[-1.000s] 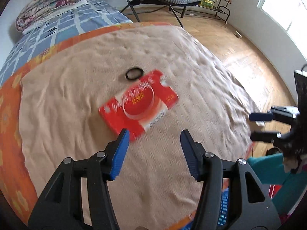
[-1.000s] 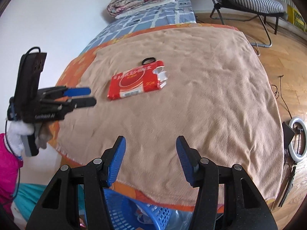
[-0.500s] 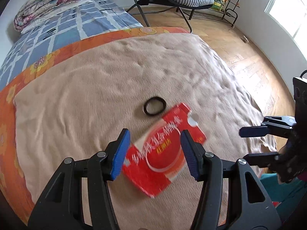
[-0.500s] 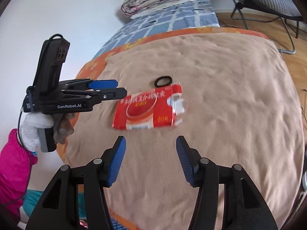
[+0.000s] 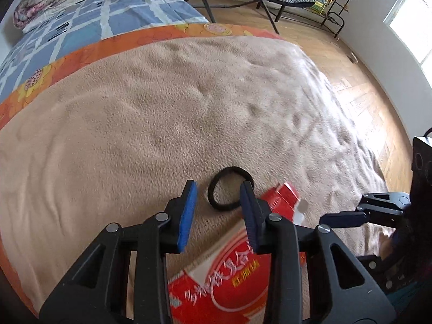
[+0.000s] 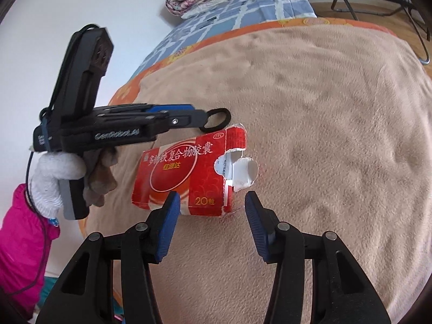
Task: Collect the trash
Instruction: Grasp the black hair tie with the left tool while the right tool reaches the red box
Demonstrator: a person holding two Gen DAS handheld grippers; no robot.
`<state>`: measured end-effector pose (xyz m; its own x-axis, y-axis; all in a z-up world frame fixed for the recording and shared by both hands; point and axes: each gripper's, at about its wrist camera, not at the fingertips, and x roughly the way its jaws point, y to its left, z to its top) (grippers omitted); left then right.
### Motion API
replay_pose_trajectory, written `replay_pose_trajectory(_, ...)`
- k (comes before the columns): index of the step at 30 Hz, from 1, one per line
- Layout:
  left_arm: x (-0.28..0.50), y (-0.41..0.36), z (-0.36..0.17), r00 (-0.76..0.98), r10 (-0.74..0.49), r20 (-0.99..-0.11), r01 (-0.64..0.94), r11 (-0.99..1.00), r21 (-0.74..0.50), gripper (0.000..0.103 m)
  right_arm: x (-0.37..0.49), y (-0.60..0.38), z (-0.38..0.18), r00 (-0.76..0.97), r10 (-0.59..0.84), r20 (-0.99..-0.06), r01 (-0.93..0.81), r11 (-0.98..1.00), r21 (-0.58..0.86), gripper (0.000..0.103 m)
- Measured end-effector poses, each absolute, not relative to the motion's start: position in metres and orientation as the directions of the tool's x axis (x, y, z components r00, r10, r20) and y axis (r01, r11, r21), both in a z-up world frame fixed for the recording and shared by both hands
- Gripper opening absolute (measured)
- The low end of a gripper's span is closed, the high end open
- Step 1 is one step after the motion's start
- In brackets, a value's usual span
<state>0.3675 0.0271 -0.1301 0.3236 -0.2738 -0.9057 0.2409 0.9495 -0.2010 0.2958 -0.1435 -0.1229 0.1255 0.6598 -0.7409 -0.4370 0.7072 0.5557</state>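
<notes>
A beige blanket [image 6: 310,124] is spread over the bed, and on it, at about 9 o'clock from its middle in the right wrist view, a torn red carton [image 6: 189,172] lies flat. A black hair tie [image 5: 229,189] rests just beyond the carton's far edge, at 12 o'clock from it.

The left gripper [image 5: 218,210] is held over the hair tie, which is framed between its blue pads; the jaws stand partly apart and have just been closing, with nothing pressed between them. The right gripper [image 6: 210,224] is held at the carton's near edge, at 6 o'clock from it; its jaws are wide apart, having narrowed slightly, and the carton lies just ahead of them, ungripped.

The step in hand is judged to be a double pickup. The hair tie is thin and limp, so the left pads would best be lowered until one strand is straddled right at the blanket. The carton would best be pinched across its thin near edge, away from the ragged torn flap.

Compared with a second ago, both grippers have been brought forward and down, from well short of the items to directly upon them.
</notes>
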Motion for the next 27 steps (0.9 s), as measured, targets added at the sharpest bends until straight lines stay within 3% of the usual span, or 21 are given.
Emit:
replay_pose_trajectory(13,0.367,0.012,-0.143,0.35,-0.231,-0.908,0.28,0.95,-0.134,0.031,0.309,-0.134,-0.14,0.083,0.7,-0.71,-0.413,0.672,0.615,0.048)
replay_pose_trajectory(15,0.367,0.012,-0.143,0.357,-0.232,-0.905,0.279,0.951,-0.134,0.028,0.31,-0.132,-0.141,0.076,0.7,-0.71,-0.41,0.671,0.618,0.031)
replay_pose_trajectory(16,0.367,0.013,-0.143,0.359,-0.233,-0.904,0.277,0.951,-0.135,0.026,0.312,-0.13,-0.142,0.064,0.706,-0.705,-0.404,0.665,0.628,0.017)
replay_pose_trajectory(20,0.368,0.018,-0.141,0.364,-0.248,-0.898,0.262,0.952,-0.157,0.009,0.308,-0.128,-0.136,0.079,0.707,-0.703,-0.415,0.664,0.622,0.004)
replay_pose_trajectory(27,0.366,0.026,-0.138,0.378,-0.257,-0.89,0.247,0.954,-0.171,0.007,0.298,-0.128,-0.121,0.092,0.718,-0.69,-0.454,0.647,0.612,0.001)
